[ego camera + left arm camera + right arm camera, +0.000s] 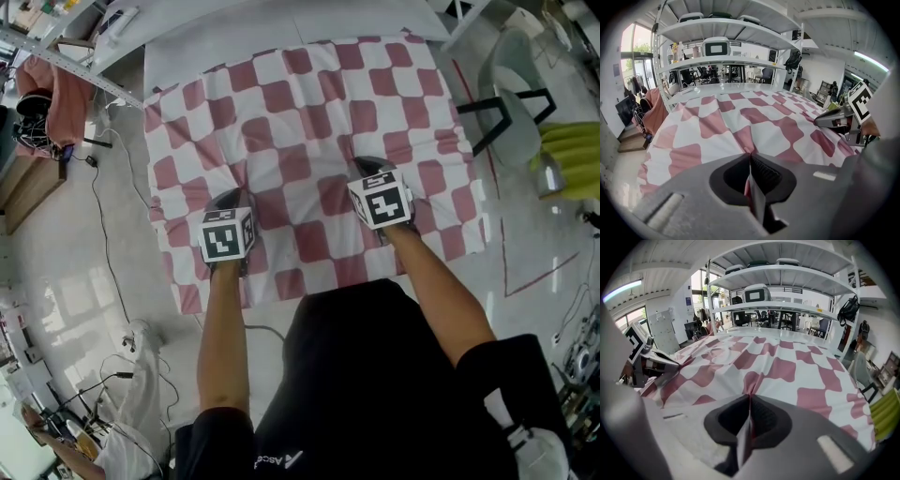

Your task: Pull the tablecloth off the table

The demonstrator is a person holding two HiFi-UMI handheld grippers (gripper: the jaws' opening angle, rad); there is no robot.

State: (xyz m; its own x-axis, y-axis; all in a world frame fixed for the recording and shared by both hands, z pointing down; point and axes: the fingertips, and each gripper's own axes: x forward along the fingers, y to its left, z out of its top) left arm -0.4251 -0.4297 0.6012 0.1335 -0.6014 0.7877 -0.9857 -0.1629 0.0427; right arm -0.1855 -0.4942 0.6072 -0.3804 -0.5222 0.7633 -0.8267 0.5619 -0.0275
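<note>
A red-and-white checked tablecloth (300, 122) covers the table, its near edge hanging toward me. My left gripper (232, 199) is shut on a pinched fold of the cloth near the front left, and wrinkles fan out from the pinch. In the left gripper view the tablecloth (740, 122) runs up into the closed jaws of the left gripper (750, 157). My right gripper (367, 169) is shut on another fold at the front right. The right gripper view shows the tablecloth (787, 366) drawn into the right gripper (749, 397).
A bare strip of the white table (234, 37) shows beyond the cloth. Grey chairs (511, 103) stand at the right beside something yellow-green (572, 155). Cables and clutter (103, 216) lie on the floor at the left. Shelving (726, 28) rises behind the table.
</note>
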